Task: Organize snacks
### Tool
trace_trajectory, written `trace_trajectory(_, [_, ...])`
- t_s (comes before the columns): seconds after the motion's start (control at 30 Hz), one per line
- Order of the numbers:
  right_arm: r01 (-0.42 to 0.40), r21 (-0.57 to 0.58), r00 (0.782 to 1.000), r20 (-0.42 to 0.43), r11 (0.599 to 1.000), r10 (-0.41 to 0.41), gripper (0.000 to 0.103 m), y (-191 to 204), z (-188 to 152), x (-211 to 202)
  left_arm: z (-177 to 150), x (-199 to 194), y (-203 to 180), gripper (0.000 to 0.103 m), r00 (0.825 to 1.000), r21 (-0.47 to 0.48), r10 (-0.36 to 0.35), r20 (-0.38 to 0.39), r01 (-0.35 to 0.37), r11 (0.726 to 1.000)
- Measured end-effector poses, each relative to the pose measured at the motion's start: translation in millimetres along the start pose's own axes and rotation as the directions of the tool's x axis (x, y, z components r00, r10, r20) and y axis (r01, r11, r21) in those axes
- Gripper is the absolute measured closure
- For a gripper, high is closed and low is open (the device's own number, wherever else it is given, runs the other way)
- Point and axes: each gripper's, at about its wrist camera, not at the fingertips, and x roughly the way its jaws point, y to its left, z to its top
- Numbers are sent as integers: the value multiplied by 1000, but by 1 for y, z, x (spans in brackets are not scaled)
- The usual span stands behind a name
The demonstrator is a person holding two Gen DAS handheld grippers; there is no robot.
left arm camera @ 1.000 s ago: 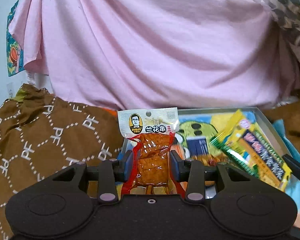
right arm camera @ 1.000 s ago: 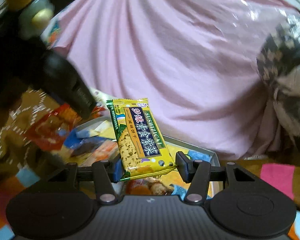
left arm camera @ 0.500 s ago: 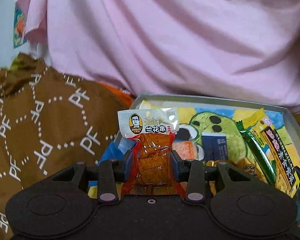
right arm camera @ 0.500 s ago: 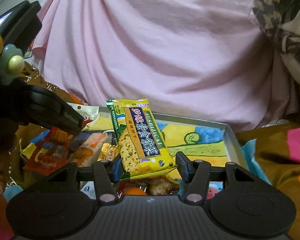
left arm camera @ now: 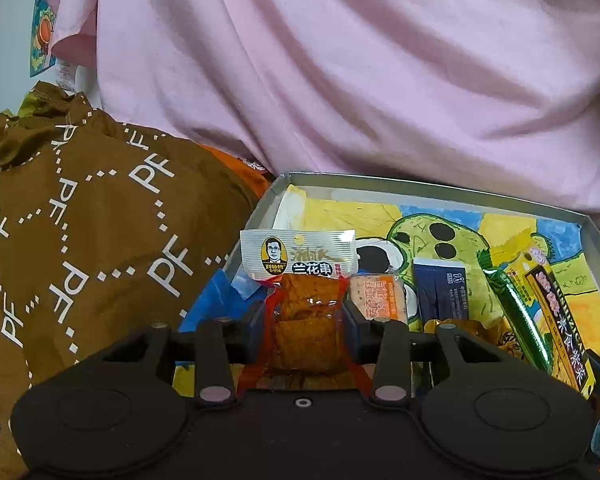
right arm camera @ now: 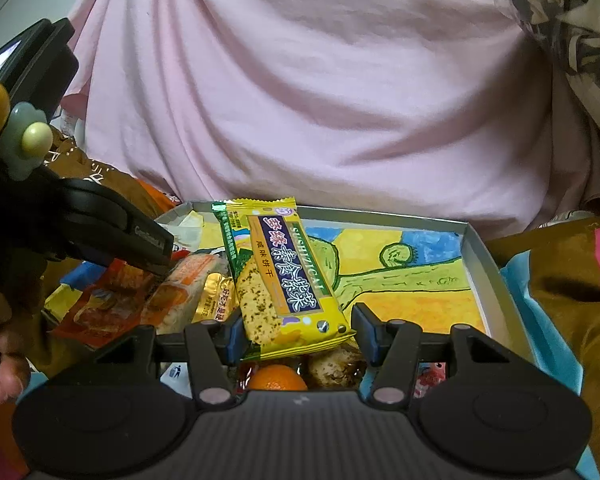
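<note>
Left claw (left arm camera: 305,322) angled down toward the near-left corner of the tray (left arm camera: 428,188), jaws easing apart, red snack packet (left arm camera: 306,312) upright between them, silver header with portrait label standing above the pads, orange-brown contents at pad level; pads look in contact with the packet sides. Just right of the left claw, inside the tray: small orange-and-white pack (left arm camera: 376,296), then a dark blue pack (left arm camera: 442,290), both lying on the tray's painted cartoon floor. Further right, the yellow-green biscuit packet (left arm camera: 548,312) seen slanting. Left of the left claw, brown cloth with white PF lettering (left arm camera: 80,216); beyond the tray, pink fabric (left arm camera: 340,80) filling the background. Right claw (right arm camera: 298,334) pointing nearly level over the tray's near edge, jaws partly apart and clamped on the lower end of the yellow-green biscuit packet (right arm camera: 284,276), packet tilted up and leaning left, top end above the tray's far rim (right arm camera: 380,214). Right pad looks barely touching the packet corner, left pad against its edge. Below the right claw, an orange round item (right arm camera: 276,378) and a brownish wrapped snack (right arm camera: 336,366), partly hidden. Left of the right claw: gold-wrapped piece (right arm camera: 216,298), orange-white pack (right arm camera: 192,284), red packet under the left claw's black body (right arm camera: 100,224). Fingers of a hand (right arm camera: 8,376) at far left edge. Right half of tray floor bare.
</note>
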Motion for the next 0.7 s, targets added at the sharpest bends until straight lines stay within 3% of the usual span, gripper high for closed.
trace_trajectory(0.43, [-20,10,1000,-12,1000,20,45,0,-1,6,-7,4,3,56,1000,-20,2,-11,-2,1000])
trace_trajectory(0.7, [-33,15,999,-14,999,33,41,0,-2,7,-8,3,4,49,1000,-35,-2,-19,1,999])
